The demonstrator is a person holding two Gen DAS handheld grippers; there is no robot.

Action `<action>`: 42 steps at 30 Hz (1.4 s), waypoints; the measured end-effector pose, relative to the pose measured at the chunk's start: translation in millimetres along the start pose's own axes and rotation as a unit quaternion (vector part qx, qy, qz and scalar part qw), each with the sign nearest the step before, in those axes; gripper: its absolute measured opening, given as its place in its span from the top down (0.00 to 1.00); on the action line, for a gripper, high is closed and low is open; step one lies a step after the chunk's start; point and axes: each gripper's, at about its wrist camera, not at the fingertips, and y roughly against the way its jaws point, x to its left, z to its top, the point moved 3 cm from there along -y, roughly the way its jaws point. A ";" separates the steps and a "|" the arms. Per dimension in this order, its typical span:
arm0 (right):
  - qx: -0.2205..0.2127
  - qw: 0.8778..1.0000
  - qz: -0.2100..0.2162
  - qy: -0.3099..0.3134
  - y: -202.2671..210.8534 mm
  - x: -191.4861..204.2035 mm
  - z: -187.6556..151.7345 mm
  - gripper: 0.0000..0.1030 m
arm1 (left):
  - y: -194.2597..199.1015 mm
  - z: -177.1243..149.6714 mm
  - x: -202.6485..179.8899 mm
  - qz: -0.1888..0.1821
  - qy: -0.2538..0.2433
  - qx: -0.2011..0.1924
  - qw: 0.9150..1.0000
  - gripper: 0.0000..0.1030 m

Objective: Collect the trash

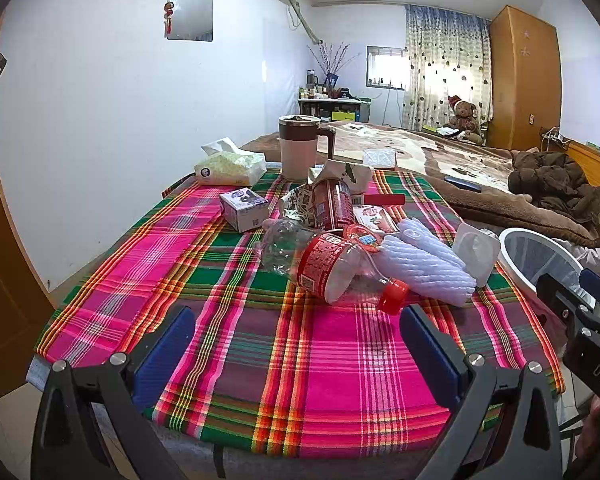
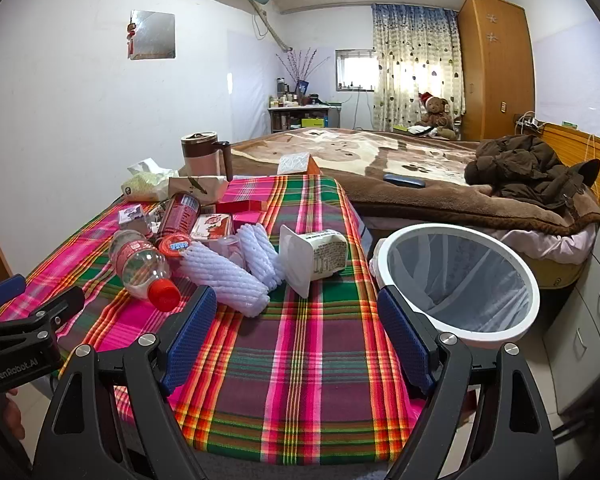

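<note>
Trash lies on a plaid-covered table: a crushed clear bottle with a red cap, white foam netting, a white yogurt cup on its side, a red can and small boxes. A white bin with a liner stands right of the table. My left gripper is open and empty, just before the bottle. My right gripper is open and empty, before the cup and netting.
A tissue pack, a mug with a lid and a small purple box stand at the table's far side. A bed with a brown blanket lies behind. Drawers stand right of the bin.
</note>
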 end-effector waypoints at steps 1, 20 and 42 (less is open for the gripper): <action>0.000 1.000 0.000 0.000 -0.3 0.6 0.1 0.18 | 0.4 0.2 -0.6 -0.001 -0.001 0.000 1.000 0.00; -0.001 1.000 -0.001 0.000 0.3 0.8 0.7 0.18 | 0.0 0.1 -2.5 -0.001 -0.002 0.000 1.000 0.00; 0.000 1.000 -0.002 0.002 -0.2 1.9 0.8 0.18 | 0.4 -2.2 -5.7 -0.003 -0.003 -0.002 1.000 0.00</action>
